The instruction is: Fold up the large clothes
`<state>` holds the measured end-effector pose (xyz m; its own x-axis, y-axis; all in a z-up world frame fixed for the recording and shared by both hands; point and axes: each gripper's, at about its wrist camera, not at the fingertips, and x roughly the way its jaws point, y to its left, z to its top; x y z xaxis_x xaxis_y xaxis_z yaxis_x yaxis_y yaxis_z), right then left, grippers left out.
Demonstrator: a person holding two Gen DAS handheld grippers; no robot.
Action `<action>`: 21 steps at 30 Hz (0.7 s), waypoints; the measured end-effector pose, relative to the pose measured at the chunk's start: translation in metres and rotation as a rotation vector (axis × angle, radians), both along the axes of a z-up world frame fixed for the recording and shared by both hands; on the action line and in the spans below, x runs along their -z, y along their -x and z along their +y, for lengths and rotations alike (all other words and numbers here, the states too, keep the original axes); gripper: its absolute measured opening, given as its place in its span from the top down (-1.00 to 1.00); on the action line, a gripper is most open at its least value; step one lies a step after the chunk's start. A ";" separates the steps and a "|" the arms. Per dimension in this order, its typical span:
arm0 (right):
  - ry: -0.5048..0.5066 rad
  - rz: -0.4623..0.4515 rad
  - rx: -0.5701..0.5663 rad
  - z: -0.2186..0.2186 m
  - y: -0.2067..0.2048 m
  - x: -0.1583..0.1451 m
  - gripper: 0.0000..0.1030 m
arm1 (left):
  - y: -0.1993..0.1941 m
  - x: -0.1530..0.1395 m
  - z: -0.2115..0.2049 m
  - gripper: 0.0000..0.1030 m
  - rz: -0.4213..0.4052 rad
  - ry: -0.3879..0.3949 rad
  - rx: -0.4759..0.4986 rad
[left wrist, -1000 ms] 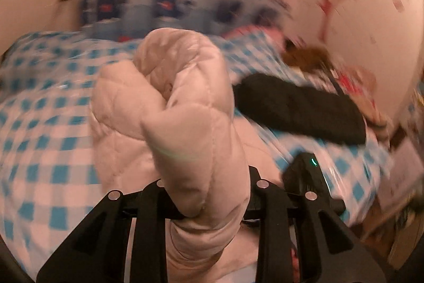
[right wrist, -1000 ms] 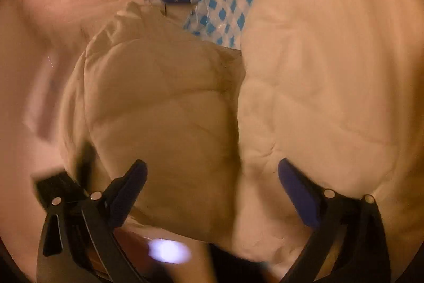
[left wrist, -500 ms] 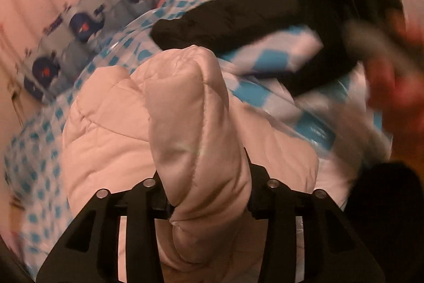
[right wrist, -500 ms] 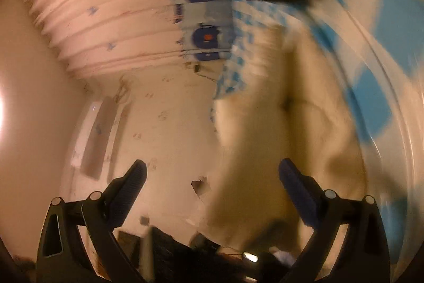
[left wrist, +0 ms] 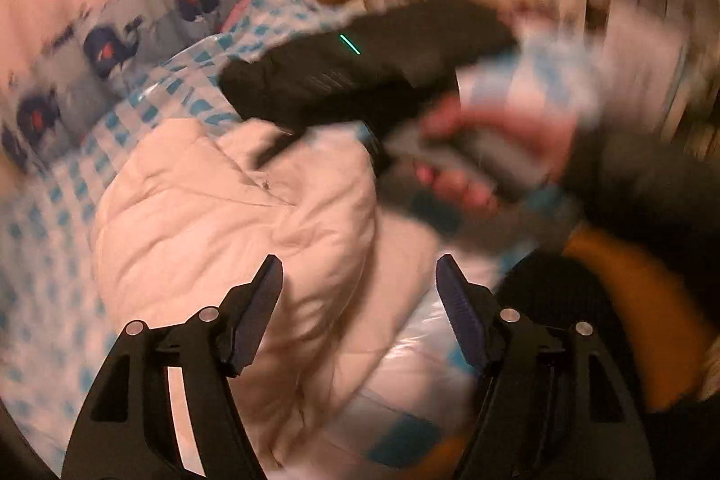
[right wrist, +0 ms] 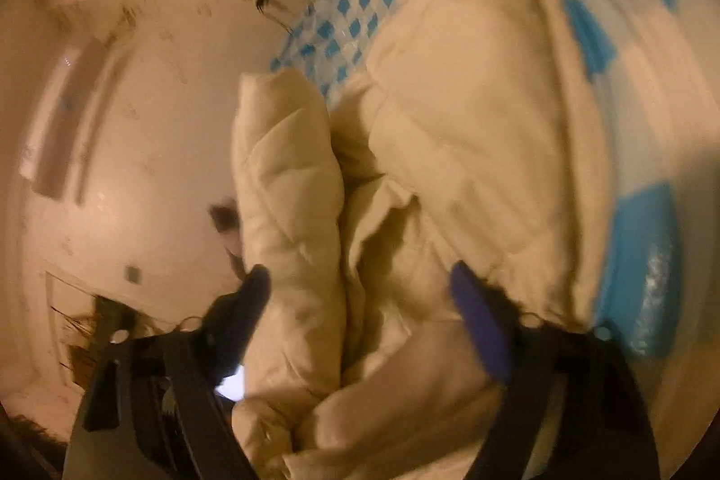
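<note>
On the left of the left wrist view we have the bed with its blue-and-white checked cover [left wrist: 49, 282], and behind it a pale curtain band printed with dark blue whales [left wrist: 103, 48]. The cream quilted puffy jacket [left wrist: 234, 219] lies bunched on that cover, its padded folds heaped rather than flat, which we judge is why both tools are working at it from the near edge: a bulky garment has to be gathered before a fold holds.

Our left tool [left wrist: 359, 300] points steeply down at the jacket. Its jaws are opening; a padded fold sits between them, close against the left pad, while the right pad stands clear of the cloth, so we read it as released rather than clamped.

Further right in the same view a black folded garment [left wrist: 450, 25] lies across the bed beyond the jacket, half hidden by the black body of the other tool. A hand [left wrist: 477, 151] wraps that tool's handle with the fingers curled under it, the dark sleeve trailing off to the right; all of this is blurred.

From the right wrist view, the right tool [right wrist: 360, 291] points nearly level along the jacket [right wrist: 472, 129]. Its jaws are closing, with a rolled sleeve-like fold and the jacket's main body both lying between them. The pads sit close against the padding on either side, yet we do not see them pinching it, so we take the grip as not yet made.
</note>
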<state>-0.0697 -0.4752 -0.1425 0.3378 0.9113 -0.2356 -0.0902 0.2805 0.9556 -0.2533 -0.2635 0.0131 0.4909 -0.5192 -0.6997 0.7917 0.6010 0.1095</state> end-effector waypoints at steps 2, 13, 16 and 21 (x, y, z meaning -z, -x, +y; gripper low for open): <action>-0.002 -0.038 0.003 -0.002 0.014 0.000 -0.50 | -0.020 -0.022 0.031 -0.32 0.010 0.107 -0.081; 0.225 -0.117 -0.070 0.015 0.050 -0.018 -0.50 | -0.175 0.063 0.054 -0.28 0.337 0.329 -0.330; 0.165 -0.151 0.025 -0.012 0.042 -0.048 -0.71 | -0.159 0.071 0.034 -0.36 0.280 0.254 -0.271; 0.032 -0.314 0.002 0.013 0.001 -0.118 -0.84 | -0.145 0.074 0.016 -0.42 0.173 0.169 -0.263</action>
<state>-0.0709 -0.4617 -0.0250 0.4007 0.9042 -0.1481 -0.3789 0.3107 0.8717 -0.1080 -0.2471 -0.0611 0.5049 -0.5064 -0.6990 0.6059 0.7847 -0.1308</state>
